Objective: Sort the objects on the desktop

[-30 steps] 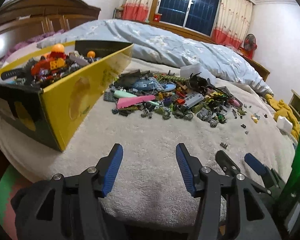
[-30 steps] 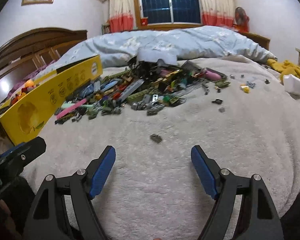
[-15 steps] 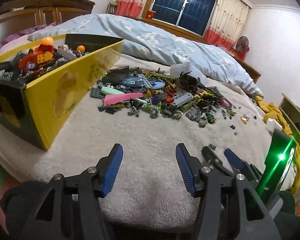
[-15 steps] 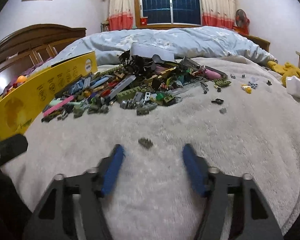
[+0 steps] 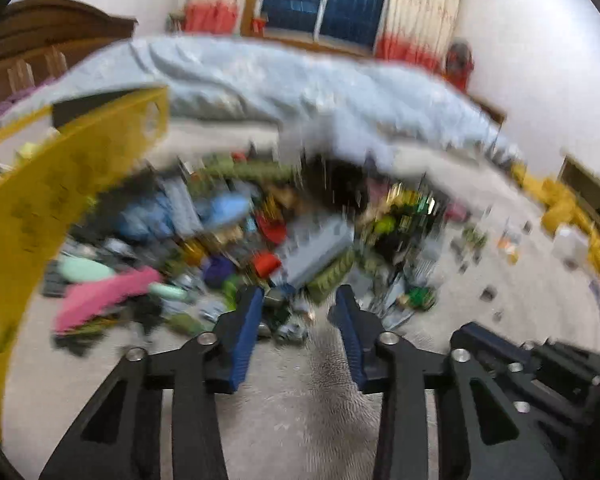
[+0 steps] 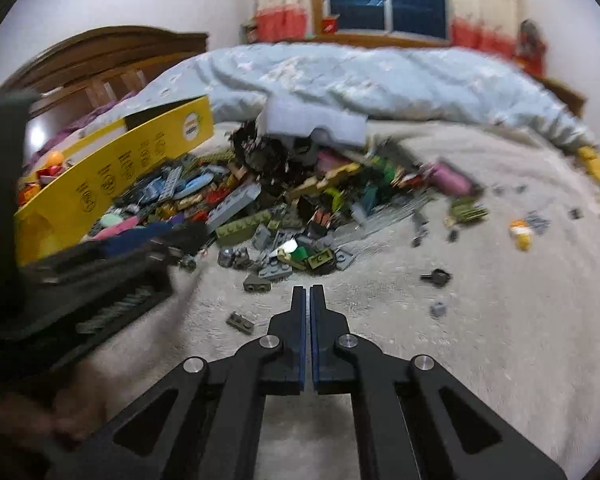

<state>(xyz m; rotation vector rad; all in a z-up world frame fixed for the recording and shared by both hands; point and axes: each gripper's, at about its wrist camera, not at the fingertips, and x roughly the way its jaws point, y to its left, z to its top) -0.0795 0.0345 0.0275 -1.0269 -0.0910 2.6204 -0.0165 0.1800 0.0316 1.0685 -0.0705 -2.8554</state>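
We hold our left tool [image 5: 297, 300] at the near edge of the brick pile [image 5: 259, 240] on the bed's beige blanket [image 5: 300, 420]. Its jaws are closing, and small grey and dark pieces lie between the blue pads [image 5: 245, 332], though the picture is too blurred for us to say whether the pads touch any of them yet. In this view a long pink piece [image 5: 103, 292] and a pale green one [image 5: 83, 270] lie at the left of the pile, just beside the yellow box [image 5: 39, 208], and a large grey brick [image 5: 320, 248] sits near the middle.

Our right tool [image 6: 308, 300] is clenched with nothing in it; its two fingers meet over bare blanket just short of the pile. A small grey plate [image 6: 239, 322] lies loose on the blanket to the left of its tips, and a dark wedge-shaped piece [image 6: 255, 282] sits a little beyond, near the front of the pile. To the right, a small black part [image 6: 436, 277] and a small grey stud [image 6: 438, 309] lie apart from the heap, and an orange and white piece [image 6: 520, 232] lies farther off.

The yellow box stands open at the left of the pile, with orange and red pieces [image 6: 45, 170] already inside it. A white foam block [image 6: 312, 122] rests on the far side of the heap, against the pale blue quilt [image 6: 360, 80].
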